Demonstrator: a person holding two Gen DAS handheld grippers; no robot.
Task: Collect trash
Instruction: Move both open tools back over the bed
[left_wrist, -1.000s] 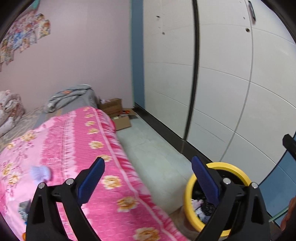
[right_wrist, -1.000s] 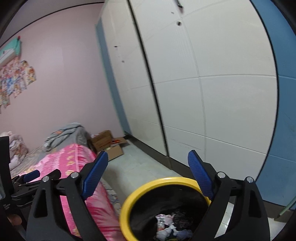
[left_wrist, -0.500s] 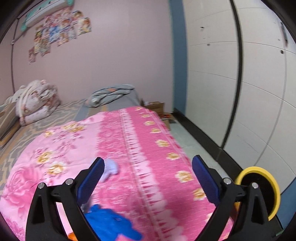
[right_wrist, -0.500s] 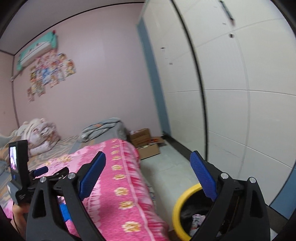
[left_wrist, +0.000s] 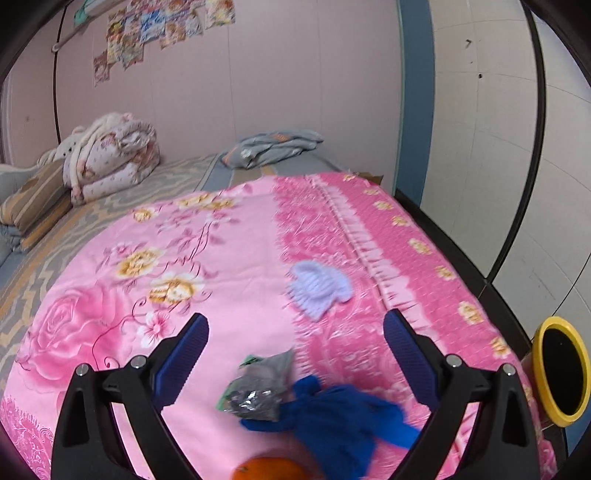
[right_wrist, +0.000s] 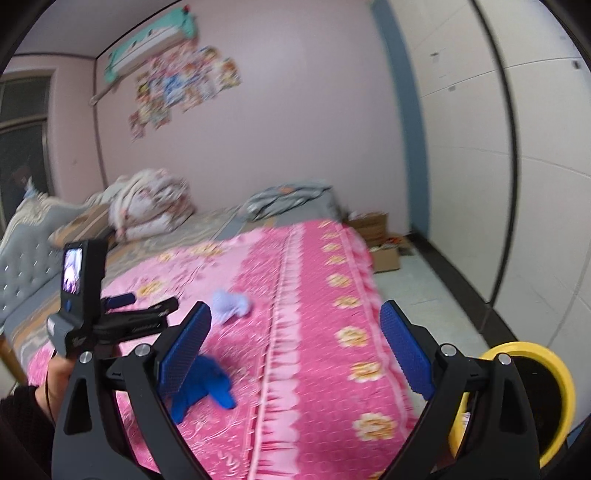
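On the pink flowered bedspread (left_wrist: 229, 258) lie a crumpled grey-green wrapper (left_wrist: 258, 384), a blue cloth (left_wrist: 340, 417), a pale lilac cloth (left_wrist: 317, 288) and an orange fruit (left_wrist: 269, 469). My left gripper (left_wrist: 295, 354) is open and empty, hovering over the wrapper and blue cloth. My right gripper (right_wrist: 295, 350) is open and empty, above the bed's right side; it sees the left gripper (right_wrist: 122, 317), the blue cloth (right_wrist: 203, 384) and the lilac cloth (right_wrist: 231, 304). The yellow-rimmed bin (left_wrist: 561, 373) stands on the floor right of the bed and shows in the right wrist view (right_wrist: 535, 398).
Folded quilts (left_wrist: 110, 155) and a grey blanket (left_wrist: 273, 147) lie at the bed's far end. Cardboard boxes (right_wrist: 376, 236) sit on the floor beyond the bed. White wardrobe doors (right_wrist: 517, 166) line the right side, with a floor strip (right_wrist: 424, 295) between.
Both grippers swung left, away from the bin and over the bed. The wrapper, blue cloth and orange came into the left view. Both stayed open.
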